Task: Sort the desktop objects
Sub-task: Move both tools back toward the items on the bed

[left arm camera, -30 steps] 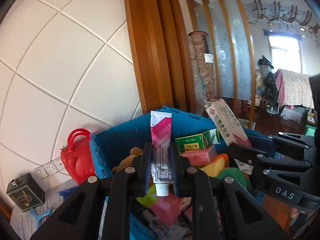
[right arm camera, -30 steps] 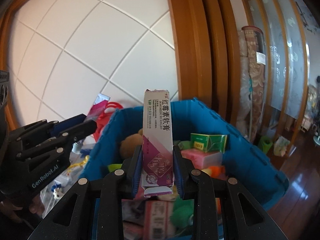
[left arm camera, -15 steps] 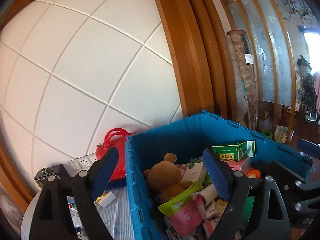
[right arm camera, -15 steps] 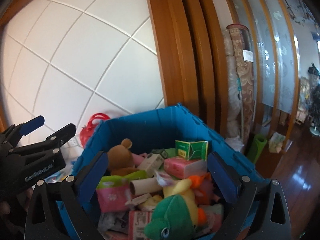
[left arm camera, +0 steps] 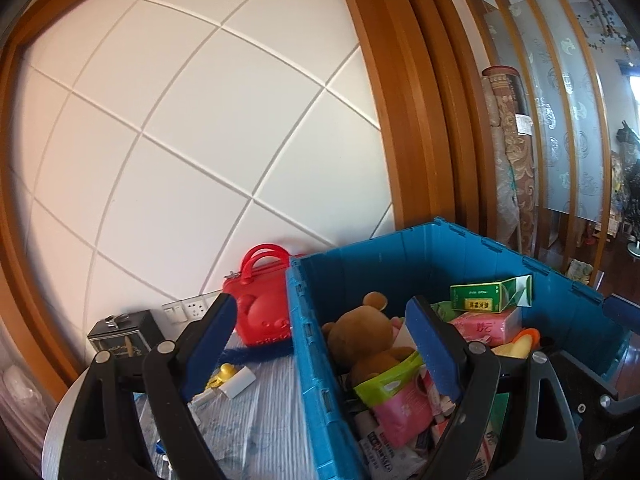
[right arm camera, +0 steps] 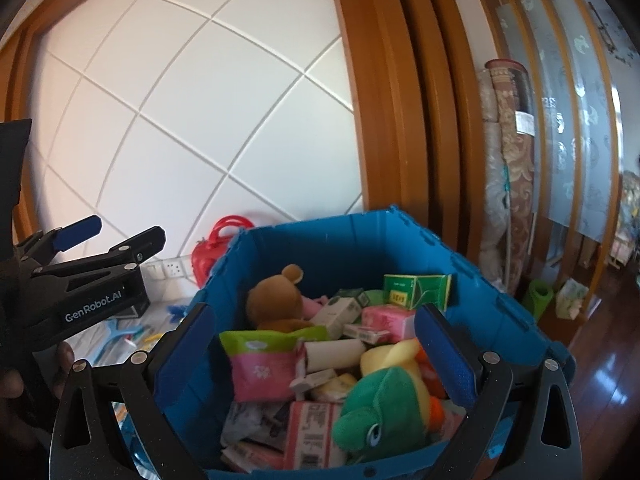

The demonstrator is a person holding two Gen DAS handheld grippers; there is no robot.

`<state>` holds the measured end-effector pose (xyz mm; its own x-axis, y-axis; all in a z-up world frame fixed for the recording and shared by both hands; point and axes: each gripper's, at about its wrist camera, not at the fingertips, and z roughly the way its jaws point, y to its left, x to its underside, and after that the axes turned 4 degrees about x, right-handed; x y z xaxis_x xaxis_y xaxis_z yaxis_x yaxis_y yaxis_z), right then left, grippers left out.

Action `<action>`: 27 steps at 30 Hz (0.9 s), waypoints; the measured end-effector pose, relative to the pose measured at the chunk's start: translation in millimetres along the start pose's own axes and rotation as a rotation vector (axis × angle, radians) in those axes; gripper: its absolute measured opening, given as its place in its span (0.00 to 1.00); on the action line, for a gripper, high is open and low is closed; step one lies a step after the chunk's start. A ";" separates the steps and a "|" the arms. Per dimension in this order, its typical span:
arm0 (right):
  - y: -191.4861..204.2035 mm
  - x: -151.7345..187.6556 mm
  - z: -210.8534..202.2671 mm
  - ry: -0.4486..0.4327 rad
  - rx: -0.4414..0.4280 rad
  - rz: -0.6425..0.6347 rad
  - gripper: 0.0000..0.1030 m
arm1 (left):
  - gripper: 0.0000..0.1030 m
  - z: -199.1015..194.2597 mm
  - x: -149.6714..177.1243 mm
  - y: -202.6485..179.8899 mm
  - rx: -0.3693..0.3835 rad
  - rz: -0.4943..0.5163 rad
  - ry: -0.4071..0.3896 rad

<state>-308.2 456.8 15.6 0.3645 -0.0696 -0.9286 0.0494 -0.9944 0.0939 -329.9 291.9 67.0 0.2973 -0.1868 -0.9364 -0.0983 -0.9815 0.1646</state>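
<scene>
Left gripper (left arm camera: 320,344): jaws spread wide, nothing between the pads; it is held above the near left wall of the blue crate (left arm camera: 460,248), one finger over the worktop (left arm camera: 272,432), the other over the crate's contents. Right gripper (right arm camera: 320,352): jaws likewise spread wide and empty, poised over the near rim of the same crate. A hand (right arm camera: 24,392) is glimpsed at the left edge of the right wrist view, behind the left gripper.

Inside the crate, a full heap is seen: a brown teddy bear (right arm camera: 280,300) toward the far left corner, a green carton (right arm camera: 416,290) toward the far right, a pink box (right arm camera: 390,318) below it, a green-and-pink pouch (right arm camera: 264,354) near the middle, a cardboard roll (right arm camera: 332,354) beside it, a green plush toy (right arm camera: 380,404) with a yellow plush (right arm camera: 396,358) behind it at the near right, and printed boxes (right arm camera: 312,436) and packets under these.

Outside the crate, on the striped cloth of the worktop, a few things are left: a red handled case (left arm camera: 264,304) against the wall and just beside the crate's left wall, a black box (left arm camera: 128,332) at the far left edge, a small yellow piece (left arm camera: 224,372) with a white block (left arm camera: 240,384), and light-blue and coloured bits (right arm camera: 128,334) nearer the front, too small to be identified.

Judgement: the sorting is well advanced, most items being already in the crate. The small pieces on the cloth are probably still to be collected; whether the red case and black box belong to the task cannot be told.
</scene>
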 end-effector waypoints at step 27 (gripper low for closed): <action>296.3 90.0 59.6 0.179 -0.421 -0.312 0.99 | 0.84 -29.5 195.9 334.7 -0.312 -0.094 0.247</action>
<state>-316.1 151.1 -61.6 0.4238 0.2741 -0.8633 0.5344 -0.8452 -0.0060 -276.5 -74.5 -52.2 0.5140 -0.0635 -0.8554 0.2212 -0.9537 0.2037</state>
